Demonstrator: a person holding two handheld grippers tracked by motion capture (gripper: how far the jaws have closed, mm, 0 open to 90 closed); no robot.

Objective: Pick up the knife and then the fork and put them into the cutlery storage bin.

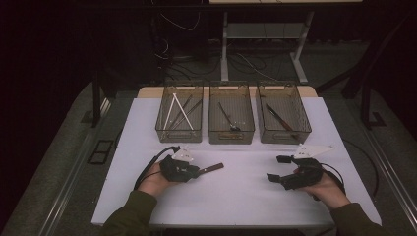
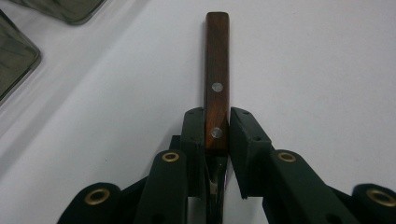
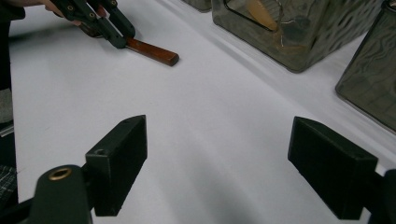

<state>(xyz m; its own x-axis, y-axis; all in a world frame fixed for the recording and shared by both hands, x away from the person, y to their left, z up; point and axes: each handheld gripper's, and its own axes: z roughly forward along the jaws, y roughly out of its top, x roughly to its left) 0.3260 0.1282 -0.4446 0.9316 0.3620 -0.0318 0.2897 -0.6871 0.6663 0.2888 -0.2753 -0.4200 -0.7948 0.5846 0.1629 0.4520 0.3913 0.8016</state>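
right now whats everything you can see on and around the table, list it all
table: one, white top, centre of the high view
bins: three, clear grey mesh, in a row at the far edge
white sticks: two, crossed in the left bin with thin dark utensils
dark utensil: one, in the middle bin
brown-handled utensil: one, in the right bin
knife: one, brown wooden handle with two rivets, lying on the table
cables: several, dark, on the floor beyond the table
left tool: black, closed on the knife
right tool: black, open above bare table
sleeves: two, olive green, at the near edge
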